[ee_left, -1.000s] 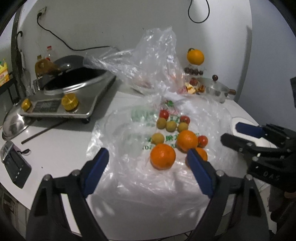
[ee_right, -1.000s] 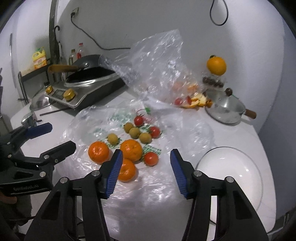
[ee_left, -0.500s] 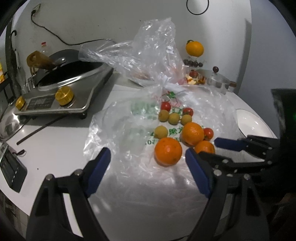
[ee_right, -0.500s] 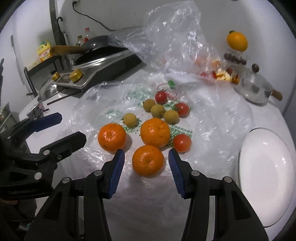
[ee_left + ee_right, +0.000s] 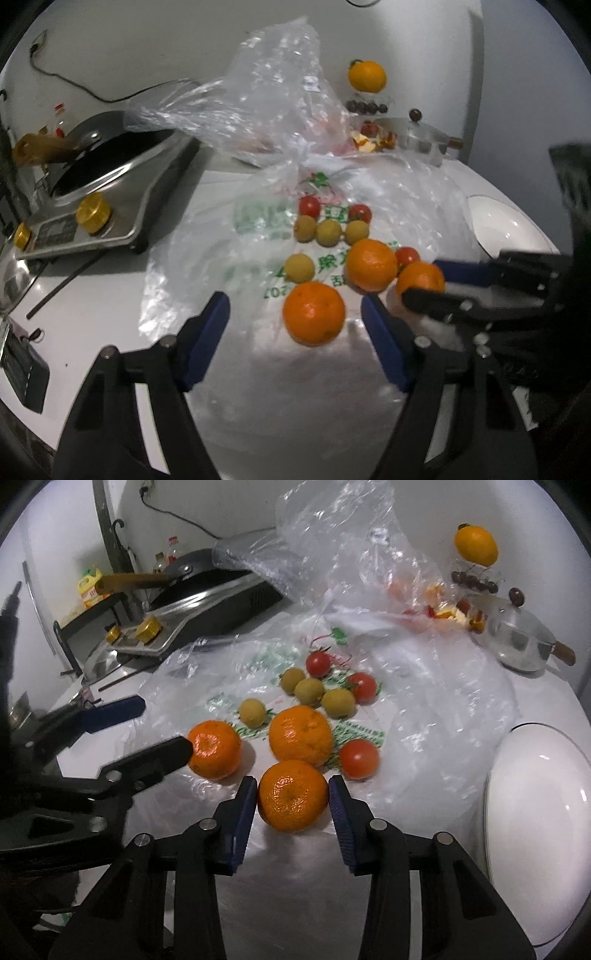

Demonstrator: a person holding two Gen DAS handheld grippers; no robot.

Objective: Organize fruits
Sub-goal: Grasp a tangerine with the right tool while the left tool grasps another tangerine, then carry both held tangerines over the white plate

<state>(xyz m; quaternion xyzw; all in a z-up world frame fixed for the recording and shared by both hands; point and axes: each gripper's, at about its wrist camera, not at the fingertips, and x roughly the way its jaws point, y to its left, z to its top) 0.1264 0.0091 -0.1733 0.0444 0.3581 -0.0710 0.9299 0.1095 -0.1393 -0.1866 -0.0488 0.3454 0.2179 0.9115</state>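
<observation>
Oranges lie on a flattened clear plastic bag (image 5: 424,686), round, with no long axis to tell; left gripper (image 5: 295,332) hangs wide open, holding nothing, just before the left orange (image 5: 214,749); right gripper (image 5: 292,803) brackets the near orange (image 5: 293,795), stem dimple facing the camera, pads close beside it; contact unclear; white plate (image 5: 535,812) at right.
</observation>
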